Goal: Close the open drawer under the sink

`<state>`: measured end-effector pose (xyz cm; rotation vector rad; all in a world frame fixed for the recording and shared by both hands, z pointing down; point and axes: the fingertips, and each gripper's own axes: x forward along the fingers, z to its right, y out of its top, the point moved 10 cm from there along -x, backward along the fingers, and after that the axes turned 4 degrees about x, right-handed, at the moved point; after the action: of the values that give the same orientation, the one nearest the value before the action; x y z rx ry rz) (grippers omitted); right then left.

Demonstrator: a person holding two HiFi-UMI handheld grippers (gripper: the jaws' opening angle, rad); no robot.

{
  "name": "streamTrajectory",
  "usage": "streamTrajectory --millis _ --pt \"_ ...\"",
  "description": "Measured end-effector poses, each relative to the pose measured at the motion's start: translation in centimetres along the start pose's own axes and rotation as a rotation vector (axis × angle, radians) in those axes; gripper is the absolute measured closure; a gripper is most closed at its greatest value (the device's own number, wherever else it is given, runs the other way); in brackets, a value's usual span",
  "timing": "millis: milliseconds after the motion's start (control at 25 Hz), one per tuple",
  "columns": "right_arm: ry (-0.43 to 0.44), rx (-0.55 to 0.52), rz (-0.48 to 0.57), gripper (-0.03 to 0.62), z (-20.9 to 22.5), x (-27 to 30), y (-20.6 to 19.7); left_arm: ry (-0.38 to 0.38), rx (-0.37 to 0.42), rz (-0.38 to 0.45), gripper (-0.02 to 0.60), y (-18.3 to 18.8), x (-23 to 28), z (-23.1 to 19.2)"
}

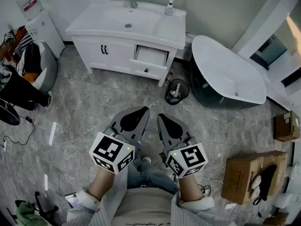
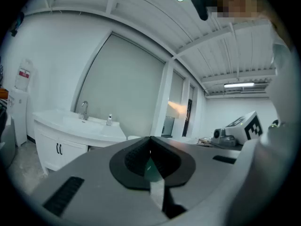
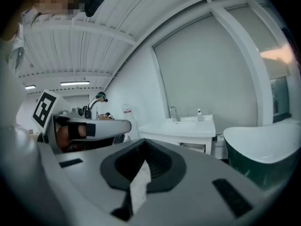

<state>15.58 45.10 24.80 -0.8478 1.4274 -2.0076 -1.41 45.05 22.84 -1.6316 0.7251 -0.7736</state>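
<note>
1. Person stood well back from the white vanity cabinet w/ moulded sink (image 1: 127, 25) at far centre. Its open white drawer w/ small black knob (image 1: 146, 70) jutted toward the camera at the cabinet's right end, under the basin.
2. Left gripper (image 1: 136, 116) and right gripper (image 1: 168, 124) hung near the body, side by side. Both were clenched on nothing, well apart from the drawer.
3. Drawer prob. a light, stiff box on runners. No grasp seemed needed: a flat push on the rigid front panel, centred around the knob, looked best to avoid skewing.
4. Writing: the red-and-white label on the white appliance (image 1: 29, 4) at far left was too small to read. No brand was legible.
</note>
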Motion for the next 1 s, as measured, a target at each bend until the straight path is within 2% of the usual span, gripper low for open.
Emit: streamTrajectory --millis 600,1000 --pt "0.029 -0.003 -0.007 0.585 1.3 -3.0 -0.9 0.041 0.018 0.007 0.566 -0.8 0.2 3.1" --pt "0.05 0.014 -0.033 0.585 2.9 -1.2 -1.1 0.086 0.007 0.014 0.566 -0.7 1.7 1.3"
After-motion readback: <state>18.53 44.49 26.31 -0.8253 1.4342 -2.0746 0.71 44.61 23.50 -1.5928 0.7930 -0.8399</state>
